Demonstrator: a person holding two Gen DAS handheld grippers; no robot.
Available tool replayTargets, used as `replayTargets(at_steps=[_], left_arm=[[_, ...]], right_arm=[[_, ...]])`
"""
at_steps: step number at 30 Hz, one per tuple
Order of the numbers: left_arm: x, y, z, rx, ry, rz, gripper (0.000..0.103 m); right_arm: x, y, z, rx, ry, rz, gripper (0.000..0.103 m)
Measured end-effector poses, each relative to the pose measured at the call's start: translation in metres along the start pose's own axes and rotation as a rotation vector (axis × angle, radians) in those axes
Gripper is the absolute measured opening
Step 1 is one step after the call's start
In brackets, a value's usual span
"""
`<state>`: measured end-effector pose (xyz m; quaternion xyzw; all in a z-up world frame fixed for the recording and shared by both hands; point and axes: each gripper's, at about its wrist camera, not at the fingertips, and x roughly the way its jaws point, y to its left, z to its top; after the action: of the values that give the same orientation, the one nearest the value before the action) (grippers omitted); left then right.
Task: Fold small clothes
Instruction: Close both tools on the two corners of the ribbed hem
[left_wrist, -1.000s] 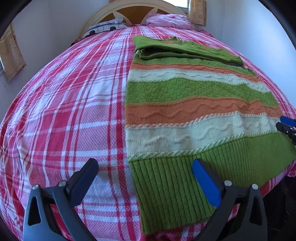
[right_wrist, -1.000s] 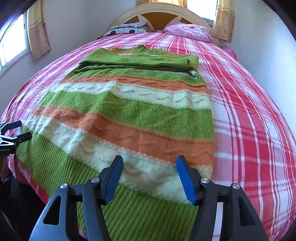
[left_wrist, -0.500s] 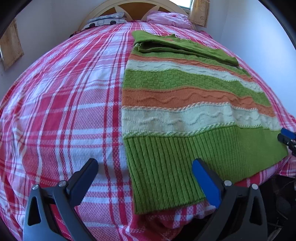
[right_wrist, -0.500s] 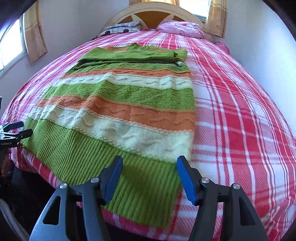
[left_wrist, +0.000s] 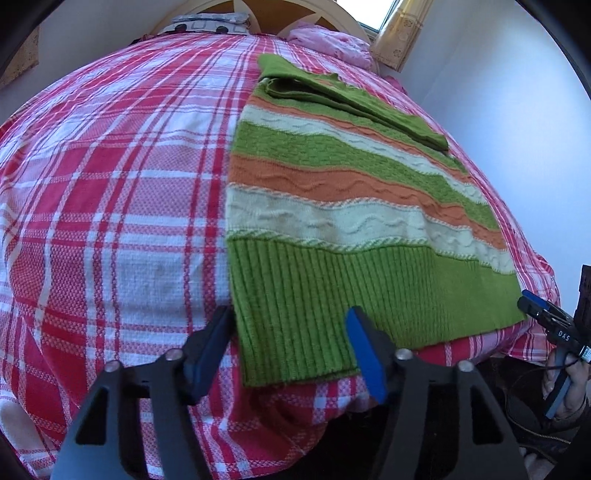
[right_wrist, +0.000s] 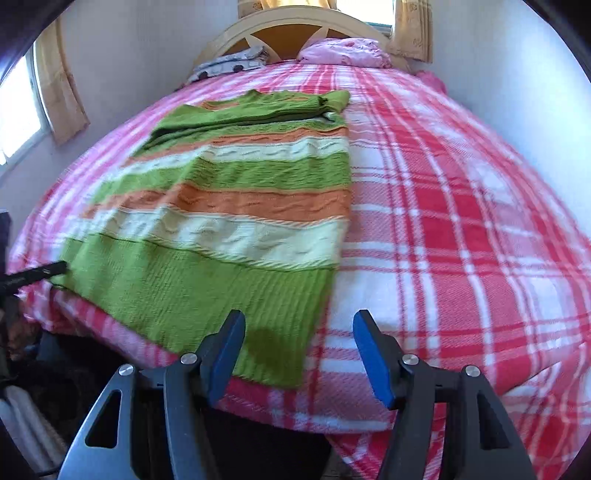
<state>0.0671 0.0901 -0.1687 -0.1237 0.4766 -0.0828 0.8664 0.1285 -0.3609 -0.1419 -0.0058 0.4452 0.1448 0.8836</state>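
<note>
Your left gripper (left_wrist: 291, 332) is closing right now. The sweater's (left_wrist: 332, 229) near-left hem corner sits between the jaws in the left wrist view, but the pads aren't pressing on it, so no grip. Gap is mid-width. Can't tell if the pads touch the knit or just hang above it.

Your right gripper (right_wrist: 299, 332) is at mid gap too, jaws apart, holding nothing. Between them you see the sweater's near-right hem corner and bare blanket (right_wrist: 461, 229); the left pad (right_wrist: 227, 354) overlaps the green rib hem, the right pad is over the red/white plaid. Contact w/ cloth: can't tell.

The sweater lies flat on the plaid blanket on the bed, green/orange/cream stripes, ribbed green hem toward you at the bed's near edge, sleeves folded across the top end near the headboard (right_wrist: 295, 33). Pink pillow (right_wrist: 343, 51) and a spotted pillow (right_wrist: 229, 62) at the head, well apart from the sweater.
</note>
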Motion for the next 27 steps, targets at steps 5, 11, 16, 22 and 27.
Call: replayTargets(at_steps=[5,11,16,22,27], left_arm=[[0.000,-0.002,0.001,0.009,0.005,-0.012,0.057],[-0.001,0.000,0.003,0.004,-0.013,-0.026,0.039],[0.000,0.000,0.003,0.009,-0.019,-0.020,0.037],[-0.009,0.008,0.007,-0.006,-0.063,-0.121,0.012],[-0.020,0.004,0.011,0.033,-0.142,-0.165,0.012]], right_arm=[[0.001,0.001,-0.002,0.012,-0.006,0.047,0.062],[0.000,0.007,-0.004,-0.004,-0.007,0.039,0.045],[0.002,0.009,-0.006,-0.008,0.006,0.101,0.032],[-0.001,0.008,-0.009,0.019,-0.045,0.162,0.010],[-0.010,0.001,-0.003,0.042,-0.110,0.175,0.010]])
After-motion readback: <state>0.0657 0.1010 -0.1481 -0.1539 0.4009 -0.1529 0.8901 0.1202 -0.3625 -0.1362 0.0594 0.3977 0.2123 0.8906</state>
